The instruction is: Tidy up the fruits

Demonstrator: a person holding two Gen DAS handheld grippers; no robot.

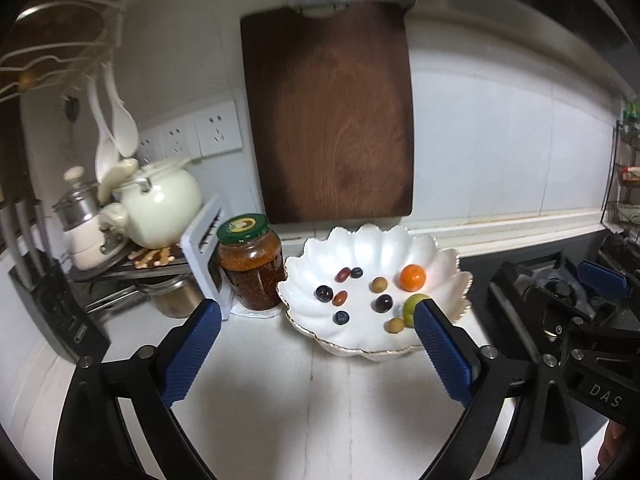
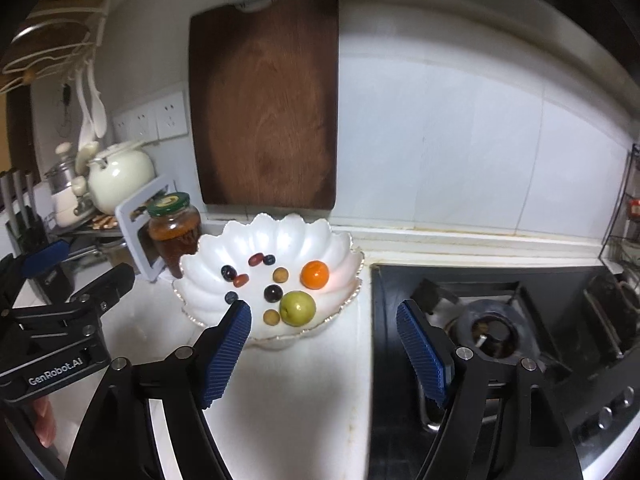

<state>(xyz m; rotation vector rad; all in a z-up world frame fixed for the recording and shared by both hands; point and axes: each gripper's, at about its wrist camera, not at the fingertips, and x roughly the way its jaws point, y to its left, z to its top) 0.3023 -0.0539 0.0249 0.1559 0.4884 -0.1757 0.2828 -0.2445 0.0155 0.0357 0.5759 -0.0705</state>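
Left wrist view shows the left gripper (image 1: 318,344) spread wide and empty above the white counter (image 1: 280,380), the right gripper (image 2: 324,354) likewise released, and beyond them a scalloped white bowl (image 1: 400,240) holding an orange fruit (image 1: 412,277), a green fruit (image 2: 297,308), dark berries and small brown ones.

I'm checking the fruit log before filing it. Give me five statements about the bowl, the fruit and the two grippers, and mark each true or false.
1. The orange fruit lies in the white bowl. True.
2. The left gripper holds the green fruit. False: its jaws stand open and empty, and the fruit lies in the bowl.
3. The jar stands beside the bowl, lid on. True.
4. The cutting board lies flat on the counter. False: it stands upright against the wall.
5. The right gripper is shut. False: it is open, holding nothing.
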